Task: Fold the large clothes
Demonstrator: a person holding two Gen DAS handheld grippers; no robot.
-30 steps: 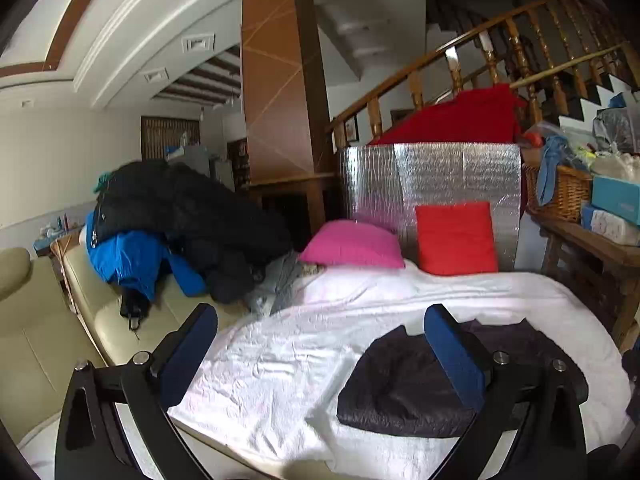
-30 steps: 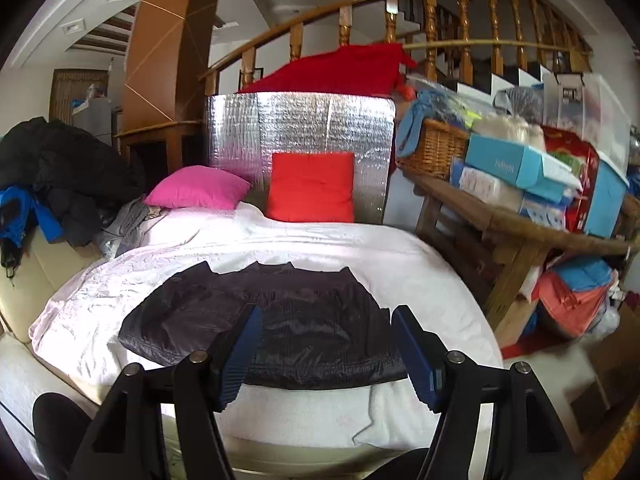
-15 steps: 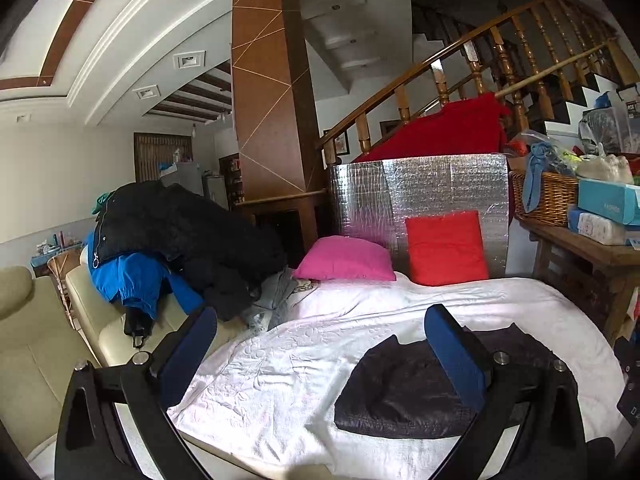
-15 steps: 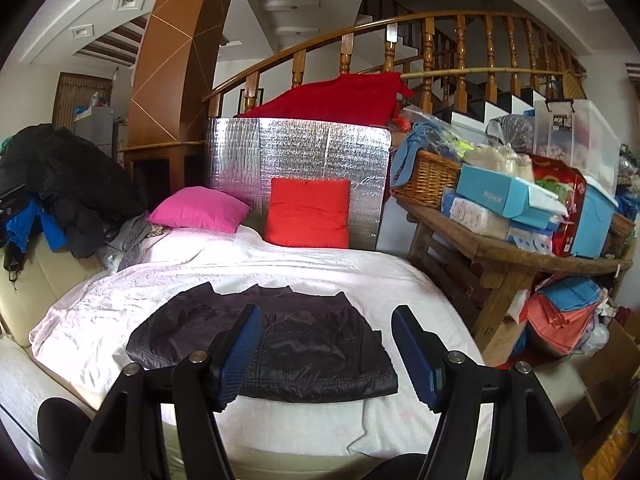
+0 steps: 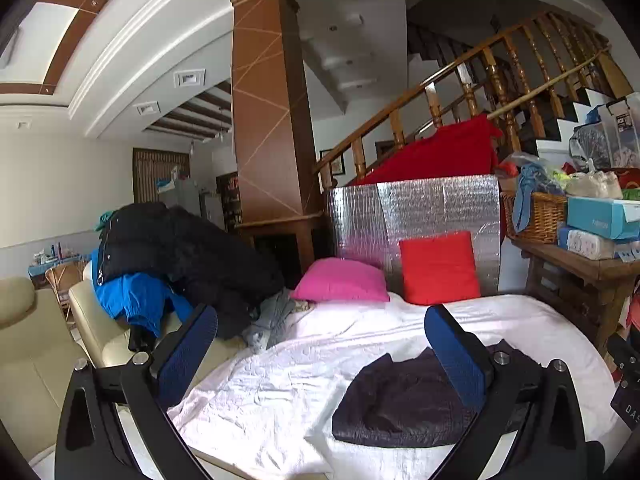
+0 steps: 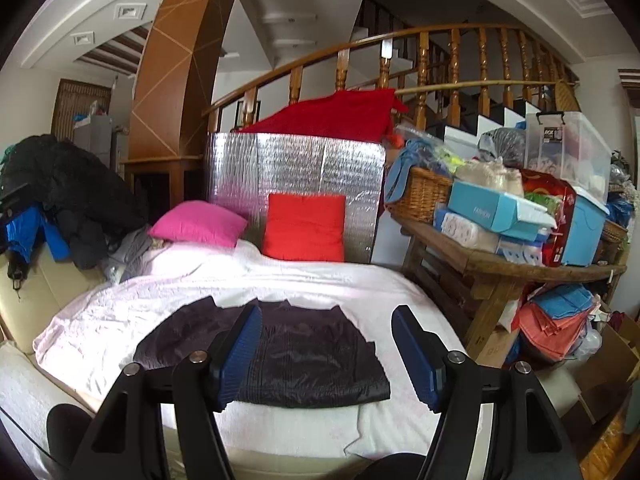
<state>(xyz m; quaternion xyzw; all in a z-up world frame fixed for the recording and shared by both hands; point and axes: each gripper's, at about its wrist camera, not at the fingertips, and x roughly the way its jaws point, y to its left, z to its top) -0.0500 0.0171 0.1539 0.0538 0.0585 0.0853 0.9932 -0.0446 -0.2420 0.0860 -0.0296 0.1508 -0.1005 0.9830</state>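
Observation:
A dark purple-black garment lies folded flat near the front edge of the white bed cover. It also shows in the left wrist view, at the lower right. My right gripper is open and empty, held back from the bed with the garment behind its fingers. My left gripper is open and empty, further left and back, over the cover's left part. A pile of black and blue jackets lies on the cream sofa at the left.
A pink pillow and a red pillow lean at the bed's head against a silver foil panel. A wooden bench on the right is loaded with boxes and a basket. Folded towels sit below it.
Both grippers have drawn back and tilted up a little, so the bed and the garment look smaller and lower in both views. Both stay open and the garment has not moved.

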